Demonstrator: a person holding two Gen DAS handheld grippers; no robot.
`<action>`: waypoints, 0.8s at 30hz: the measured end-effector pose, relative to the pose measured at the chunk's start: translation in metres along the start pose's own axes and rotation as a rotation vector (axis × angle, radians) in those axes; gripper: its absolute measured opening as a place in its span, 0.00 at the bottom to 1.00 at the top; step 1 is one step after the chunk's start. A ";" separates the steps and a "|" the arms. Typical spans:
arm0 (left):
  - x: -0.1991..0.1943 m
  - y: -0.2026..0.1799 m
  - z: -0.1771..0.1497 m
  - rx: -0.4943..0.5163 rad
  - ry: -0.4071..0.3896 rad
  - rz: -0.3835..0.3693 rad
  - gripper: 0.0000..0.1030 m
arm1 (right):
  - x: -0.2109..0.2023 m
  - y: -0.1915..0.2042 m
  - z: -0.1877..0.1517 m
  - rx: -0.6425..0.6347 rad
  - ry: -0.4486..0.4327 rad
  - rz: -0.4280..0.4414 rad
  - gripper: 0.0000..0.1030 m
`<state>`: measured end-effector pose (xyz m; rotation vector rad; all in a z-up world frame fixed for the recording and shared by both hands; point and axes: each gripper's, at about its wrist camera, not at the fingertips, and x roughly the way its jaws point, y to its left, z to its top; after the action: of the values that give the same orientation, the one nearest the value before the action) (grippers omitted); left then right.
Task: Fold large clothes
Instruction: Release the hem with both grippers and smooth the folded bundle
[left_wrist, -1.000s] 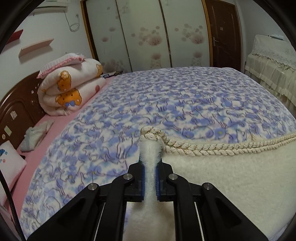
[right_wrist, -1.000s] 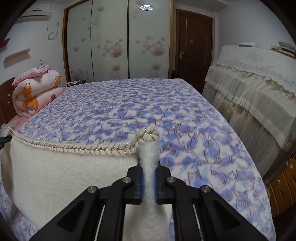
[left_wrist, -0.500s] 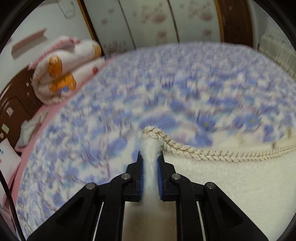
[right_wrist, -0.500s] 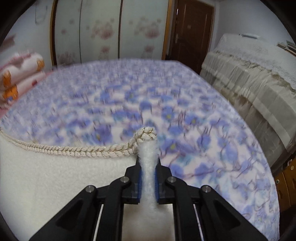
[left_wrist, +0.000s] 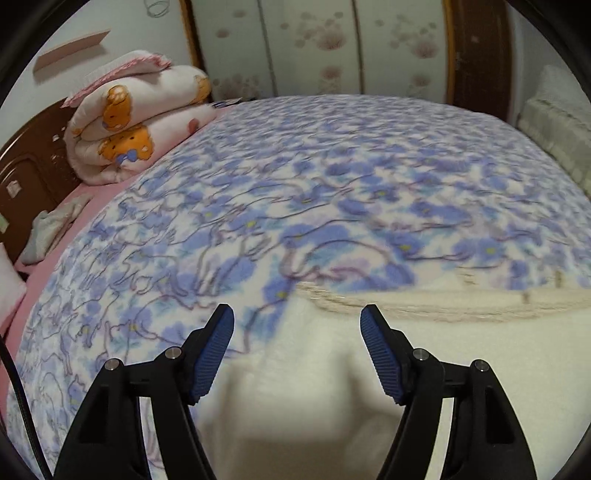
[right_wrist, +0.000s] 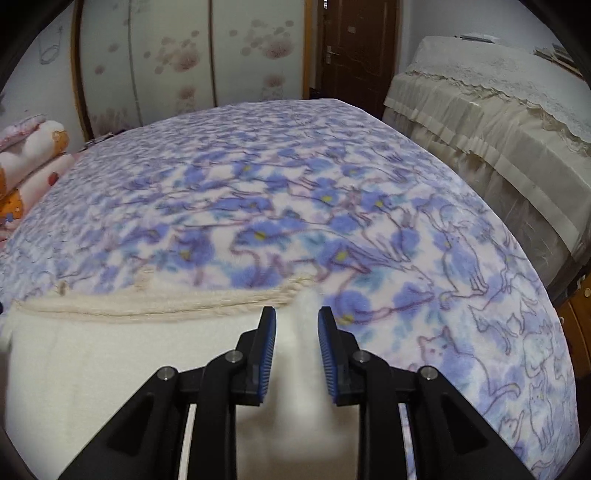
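A cream fleece garment (left_wrist: 461, 354) with a braided rope trim (left_wrist: 424, 308) lies on the blue-flowered blanket (left_wrist: 332, 184) of the bed. It also shows in the right wrist view (right_wrist: 110, 354), with its trim (right_wrist: 166, 304). My left gripper (left_wrist: 297, 317) is open wide over the garment's left corner, which drops between the fingers. My right gripper (right_wrist: 296, 317) is open partway; the garment's right corner (right_wrist: 304, 306) stands loose between its pads, touching neither.
A folded bear-print quilt (left_wrist: 136, 122) sits at the head of the bed by the brown headboard (left_wrist: 26, 173). A cloth-covered piece of furniture (right_wrist: 498, 122) stands to the right of the bed. Wardrobe doors (right_wrist: 184, 55) and a brown door (right_wrist: 354, 48) are behind.
Both grippers lowered the garment's trimmed edge onto the blanket, then opened and let go of its corners. The left opened wider than the right.
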<state>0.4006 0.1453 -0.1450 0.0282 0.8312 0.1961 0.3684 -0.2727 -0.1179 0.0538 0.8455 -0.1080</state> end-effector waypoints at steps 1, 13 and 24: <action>-0.007 -0.009 -0.003 0.009 -0.002 -0.025 0.68 | -0.004 0.013 0.000 -0.019 0.005 0.019 0.23; 0.022 -0.040 -0.042 0.037 0.085 0.007 0.70 | 0.042 0.066 -0.028 -0.128 0.075 -0.124 0.22; 0.023 0.036 -0.053 -0.138 0.138 0.018 0.78 | 0.020 -0.031 -0.034 -0.022 0.090 -0.241 0.27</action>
<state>0.3702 0.1825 -0.1939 -0.1083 0.9529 0.2740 0.3527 -0.3019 -0.1559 -0.0647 0.9404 -0.3249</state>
